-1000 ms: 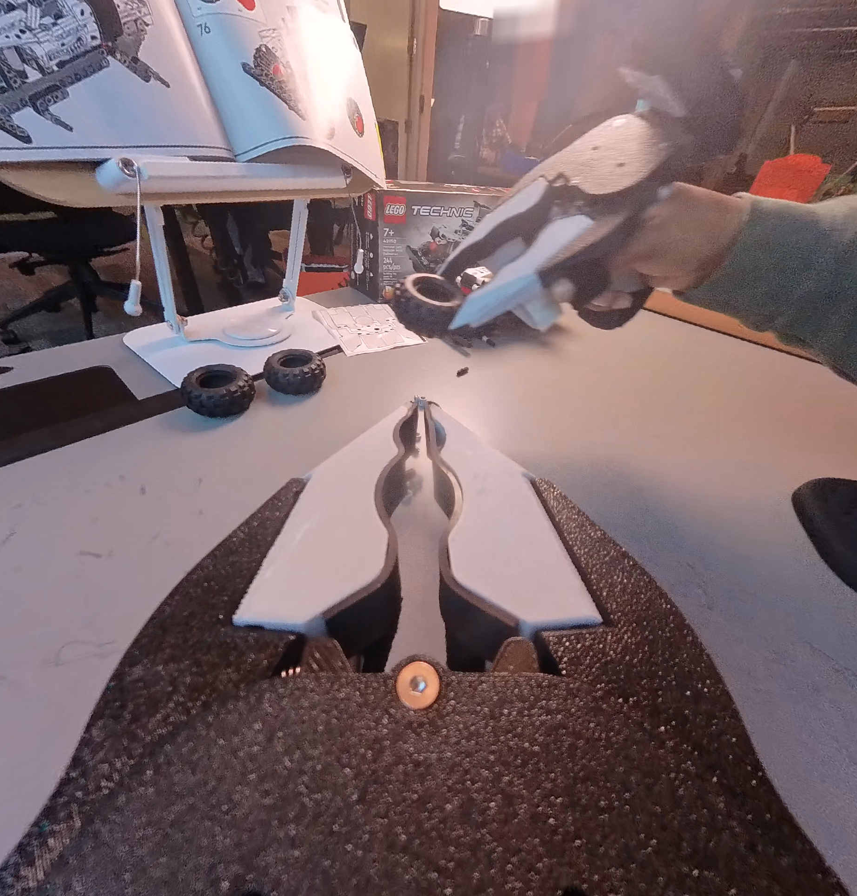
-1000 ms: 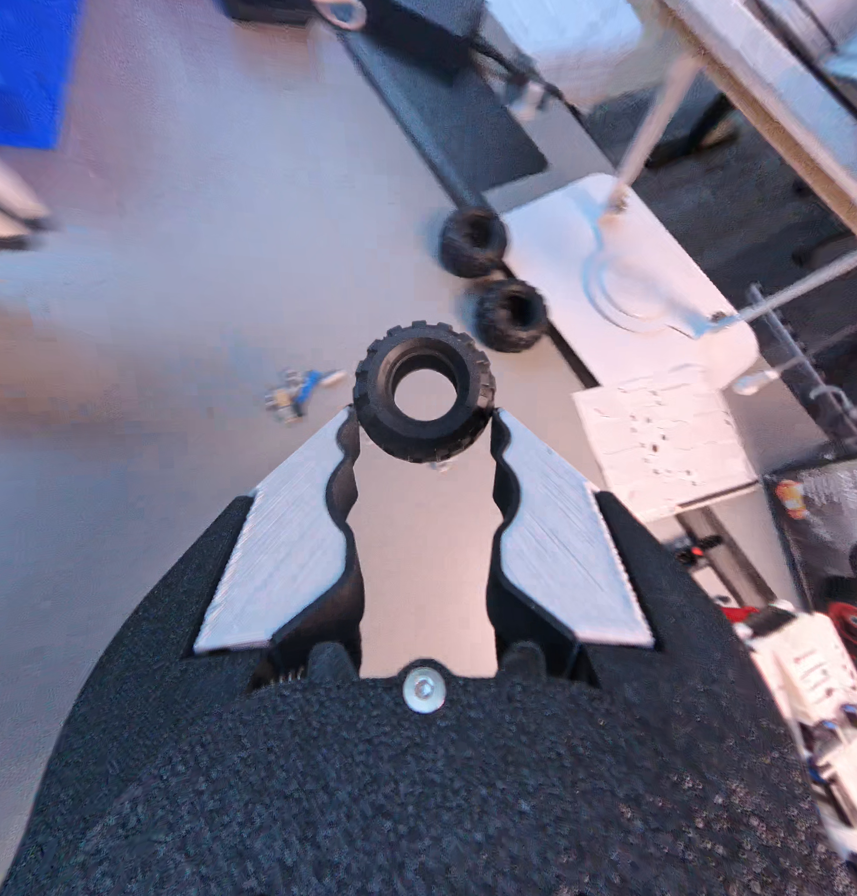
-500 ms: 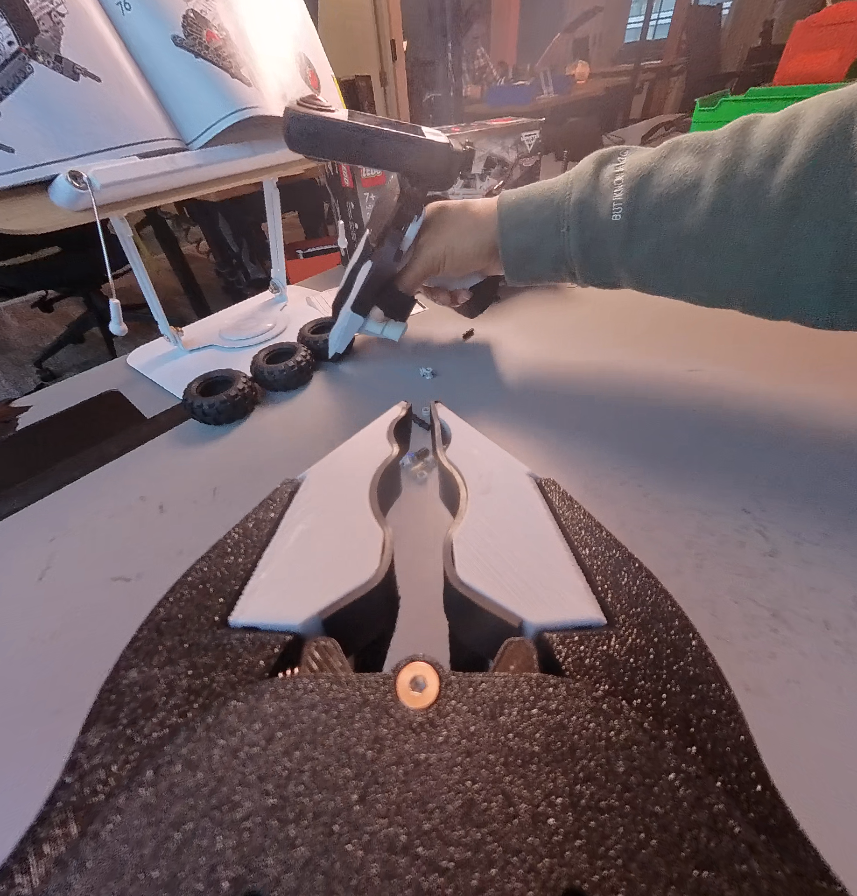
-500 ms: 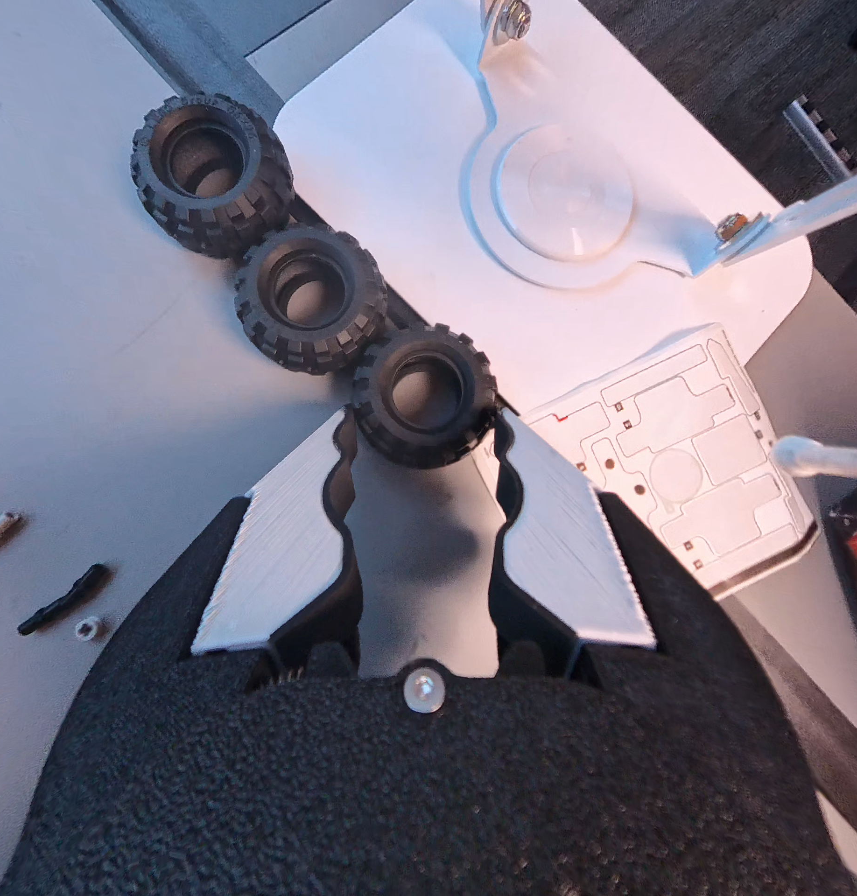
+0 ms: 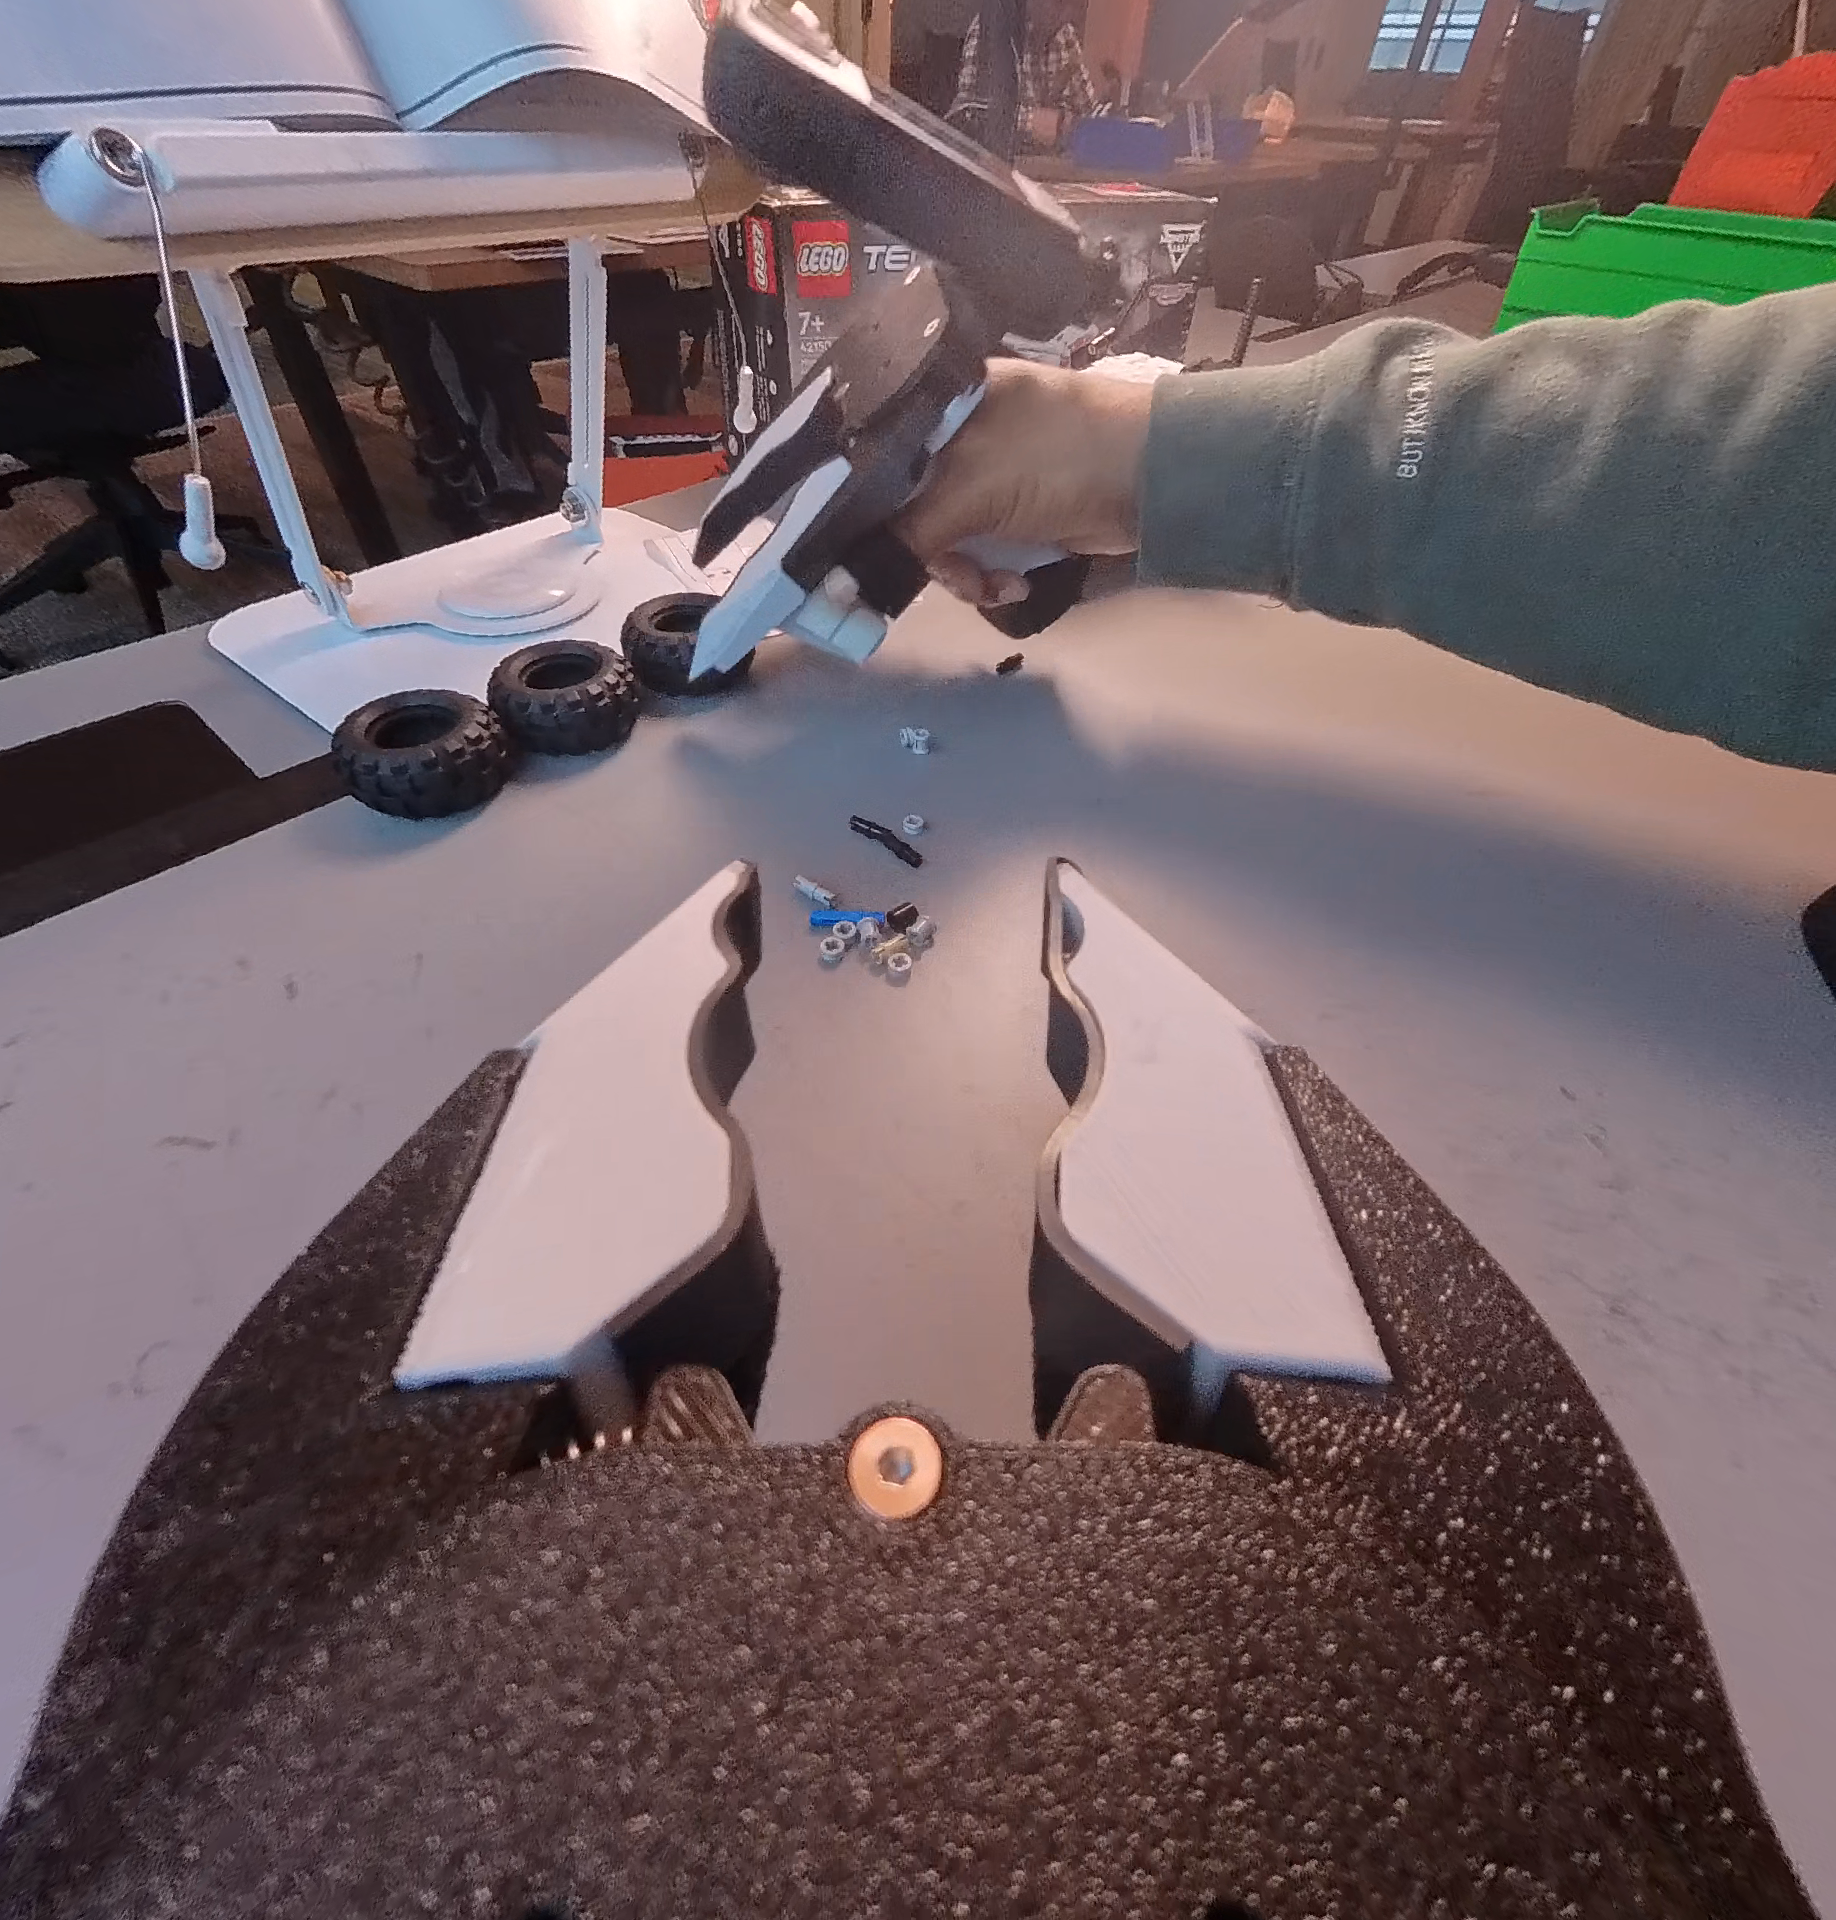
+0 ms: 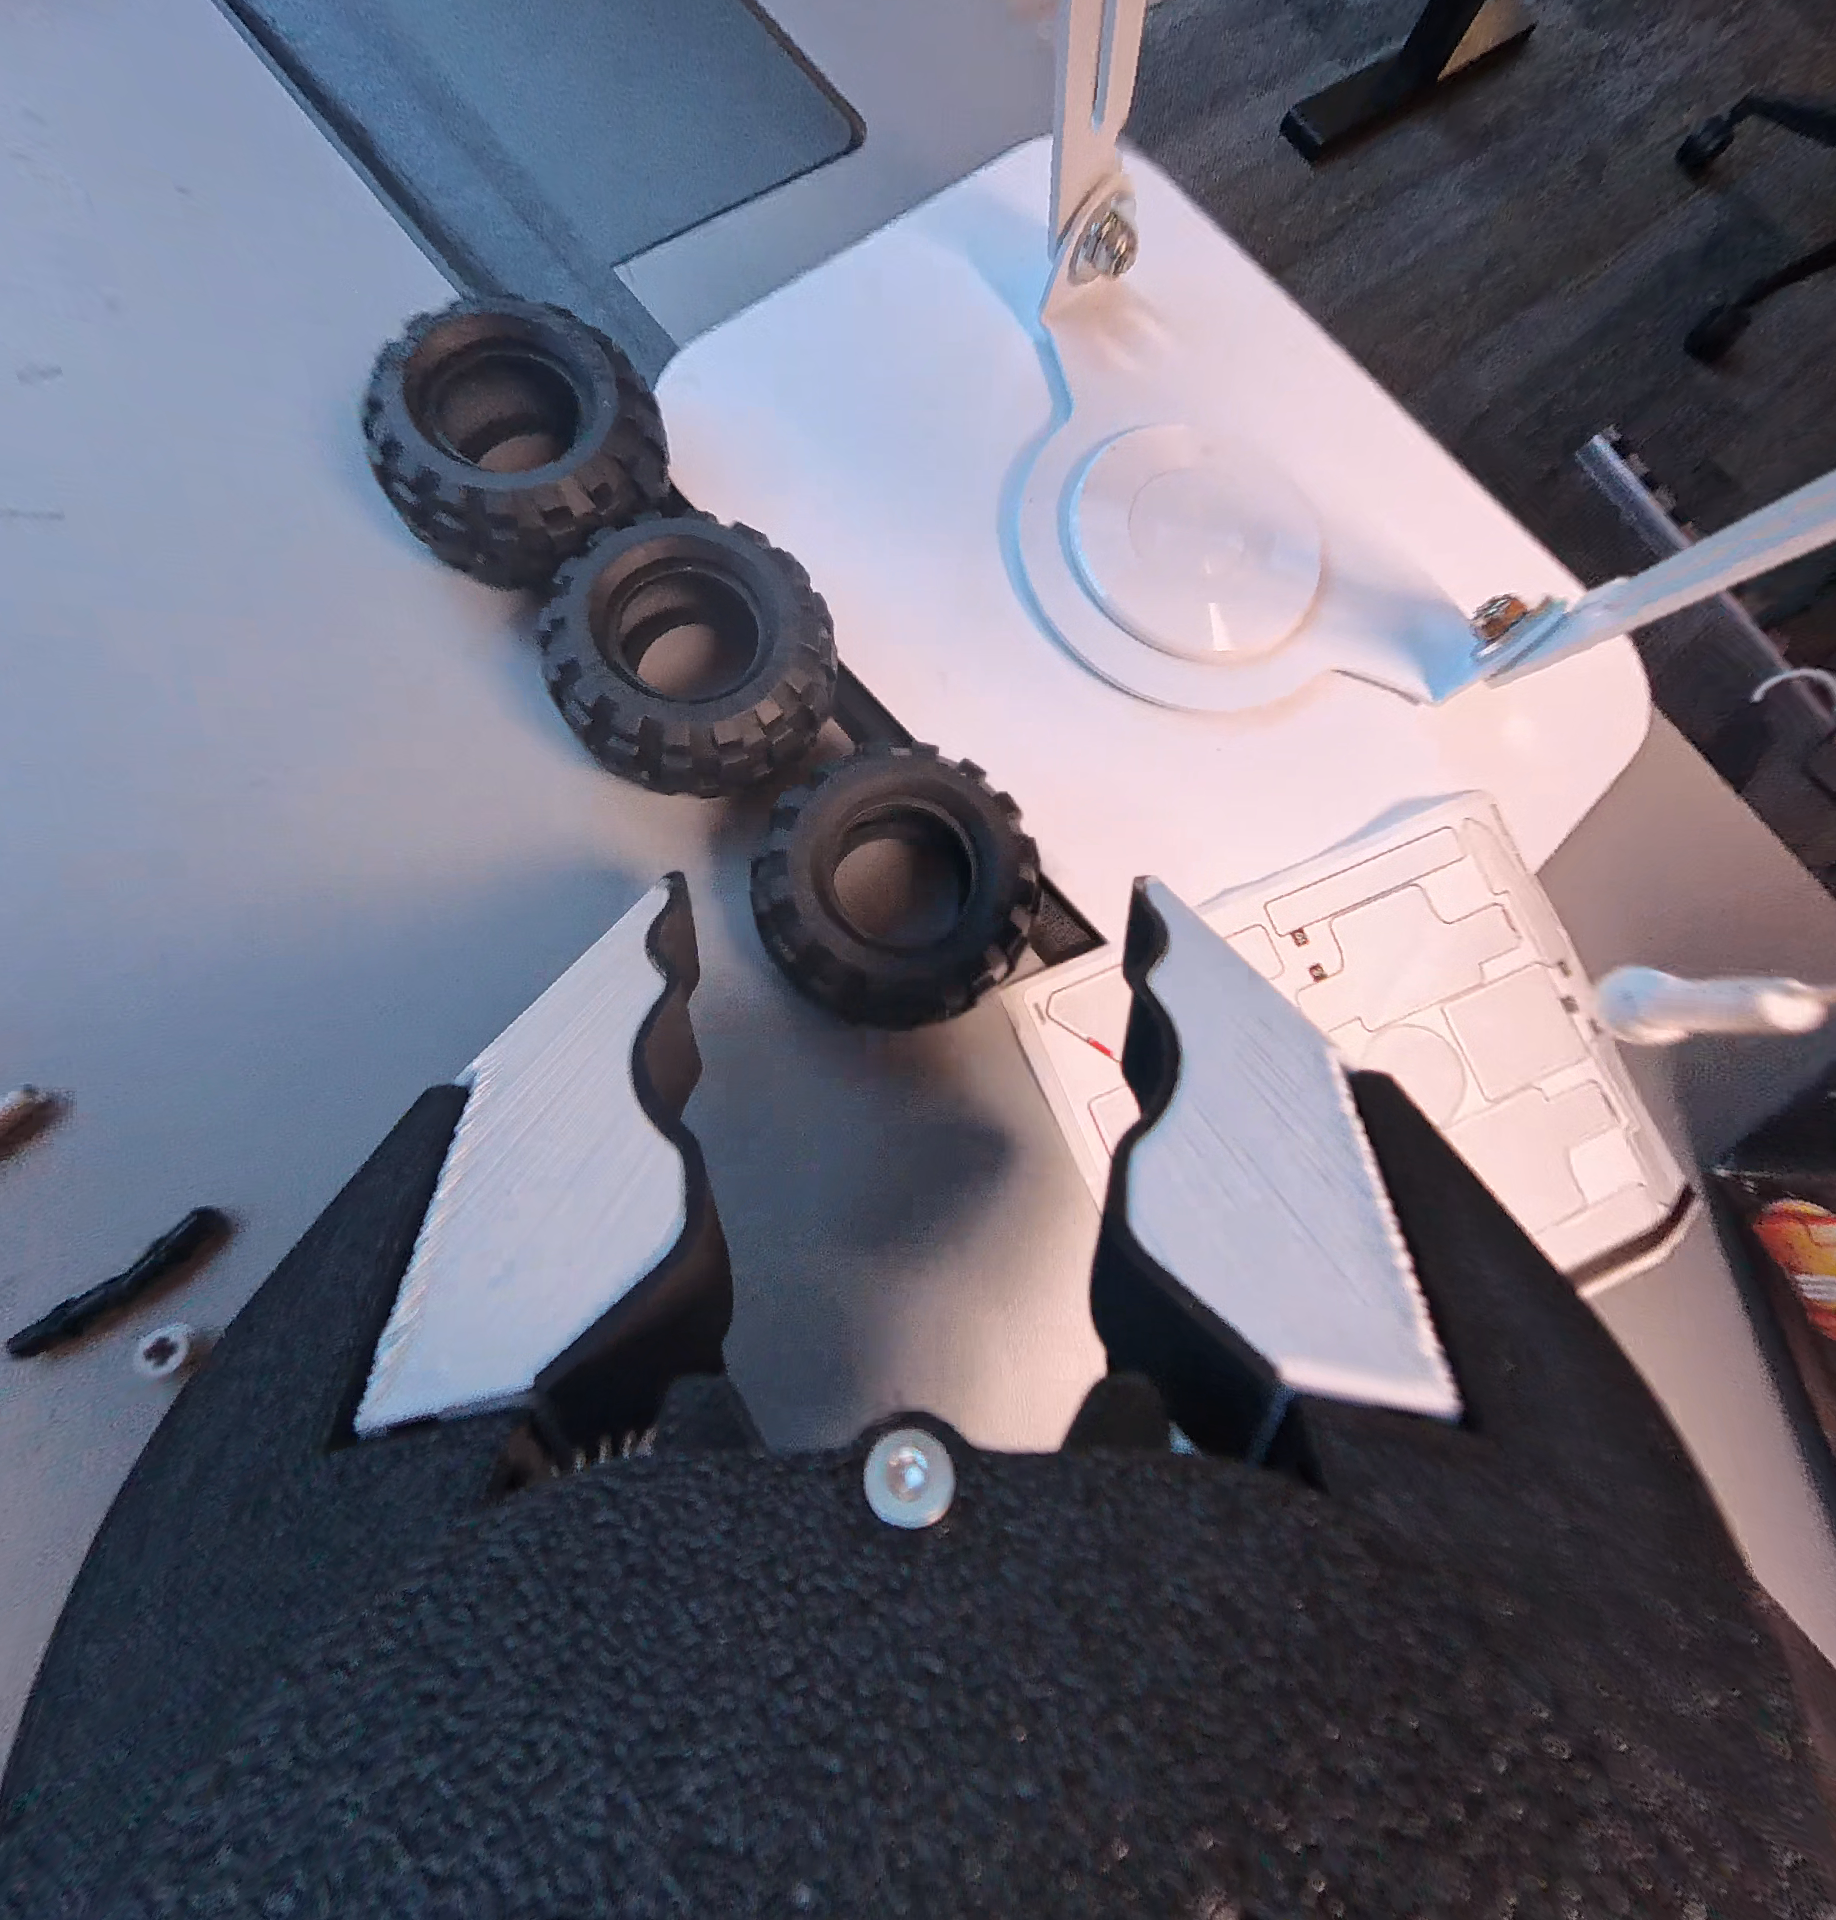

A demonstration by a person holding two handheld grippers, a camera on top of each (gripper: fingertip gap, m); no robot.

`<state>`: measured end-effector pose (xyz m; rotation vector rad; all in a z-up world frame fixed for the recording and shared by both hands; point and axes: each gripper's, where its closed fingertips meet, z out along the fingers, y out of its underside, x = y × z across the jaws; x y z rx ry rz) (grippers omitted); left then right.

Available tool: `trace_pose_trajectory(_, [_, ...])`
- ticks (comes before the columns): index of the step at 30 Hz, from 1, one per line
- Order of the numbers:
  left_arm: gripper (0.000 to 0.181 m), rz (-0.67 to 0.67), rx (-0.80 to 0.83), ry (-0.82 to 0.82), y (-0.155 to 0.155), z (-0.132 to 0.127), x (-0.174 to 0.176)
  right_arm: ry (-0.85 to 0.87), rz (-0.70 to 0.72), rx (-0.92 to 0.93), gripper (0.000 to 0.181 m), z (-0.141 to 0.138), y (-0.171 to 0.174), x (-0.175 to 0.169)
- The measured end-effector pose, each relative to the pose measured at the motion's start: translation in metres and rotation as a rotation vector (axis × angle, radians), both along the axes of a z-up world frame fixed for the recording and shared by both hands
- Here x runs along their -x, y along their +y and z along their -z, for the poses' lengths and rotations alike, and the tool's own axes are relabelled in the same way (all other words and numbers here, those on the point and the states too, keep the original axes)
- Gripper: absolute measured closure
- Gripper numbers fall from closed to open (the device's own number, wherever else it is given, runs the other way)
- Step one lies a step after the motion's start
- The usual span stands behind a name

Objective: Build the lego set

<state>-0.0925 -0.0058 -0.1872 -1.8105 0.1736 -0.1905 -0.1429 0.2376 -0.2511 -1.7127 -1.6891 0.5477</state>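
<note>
Three black rubber tyres lie in a row on the grey table beside the white stand base. The nearest tyre (image 6: pixel 893 878) sits just ahead of my right gripper (image 6: pixel 903 894), which is open and empty, its fingertips apart on either side of it. The other two tyres (image 6: pixel 685 655) (image 6: pixel 514 442) lie beyond. In the left wrist view the tyres (image 5: pixel 555 696) lie at the far left, with the right gripper (image 5: pixel 722 634) over the end one. My left gripper (image 5: pixel 898 883) is open and empty above a small pile of loose pins and bushes (image 5: pixel 872 935).
A white book stand (image 6: pixel 1184 520) holds an open instruction booklet (image 5: pixel 270 62). A sticker sheet (image 6: pixel 1413 1039) lies by its base. The set's box (image 5: pixel 820 281) stands behind. A black axle (image 6: pixel 114 1288) and small bushes lie on the table at the left. A dark slot (image 5: pixel 93 790) runs along the table's far left.
My right gripper set the tyre down beside the other two, opened and drew back a little. My left gripper opened from shut, over the loose small parts.
</note>
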Motion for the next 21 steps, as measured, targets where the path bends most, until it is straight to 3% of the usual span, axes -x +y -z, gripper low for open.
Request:
trace_pose_trajectory(2, [0.115, 0.008, 0.014, -0.014, -0.001, 0.001, -0.001, 0.053, -0.026, -0.024, 0.1, -0.023, -0.01, -0.011])
trace_pose_trajectory(4, [0.112, 0.006, 0.025, -0.023, -0.001, 0.003, 0.0, 0.128, -0.059, -0.031, 0.101, -0.053, -0.025, -0.026])
trace_pose_trajectory(9, [0.152, 0.029, 0.005, -0.024, -0.004, -0.001, -0.003, 0.264, -0.102, -0.062, 0.123, -0.105, -0.062, -0.091])
trace_pose_trajectory(14, [0.18, 0.051, -0.077, 0.031, -0.007, -0.012, -0.009, 0.339, -0.045, -0.092, 0.133, -0.103, -0.08, -0.153])
trace_pose_trajectory(21, [0.181, 0.006, -0.153, 0.086, -0.009, -0.023, -0.007, 0.468, 0.067, -0.091, 0.163, -0.07, -0.07, -0.198])
